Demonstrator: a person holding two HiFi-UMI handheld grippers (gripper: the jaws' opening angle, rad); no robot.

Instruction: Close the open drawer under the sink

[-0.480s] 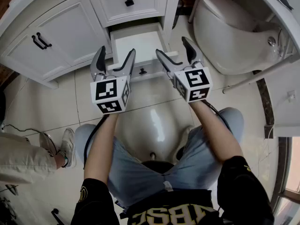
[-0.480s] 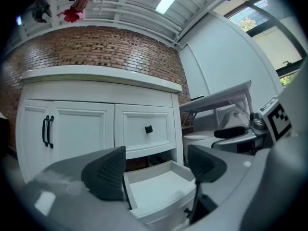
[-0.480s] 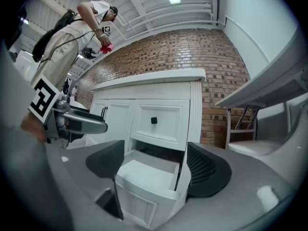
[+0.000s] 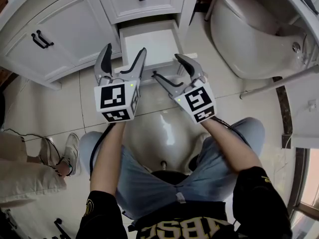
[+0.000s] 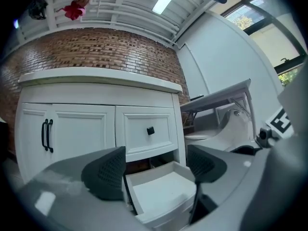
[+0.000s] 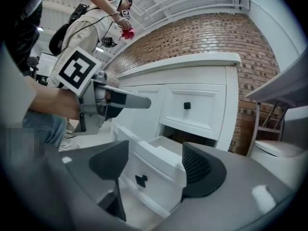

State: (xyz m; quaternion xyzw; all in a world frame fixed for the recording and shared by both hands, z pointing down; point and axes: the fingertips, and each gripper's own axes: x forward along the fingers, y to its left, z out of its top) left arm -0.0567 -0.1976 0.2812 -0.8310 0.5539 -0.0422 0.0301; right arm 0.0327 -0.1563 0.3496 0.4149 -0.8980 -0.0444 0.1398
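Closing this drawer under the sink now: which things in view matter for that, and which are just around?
For the job:
open drawer
its knob
left gripper, open
right gripper, open

Just around:
toilet
shut upper drawer
cabinet doors
bystander's shoe

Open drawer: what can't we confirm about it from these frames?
- Head view: the front panel of the open drawer is hidden behind the left hand-held gripper and right hand-held gripper. The knob shows only in the right gripper view.
- Left gripper view: the drawer front is cut off by the gripper body and the bottom edge.
- Right gripper view: the pad overlaps the drawer's corner, so contact is unclear.
- Runners: lost in the dark gap under the upper drawer.
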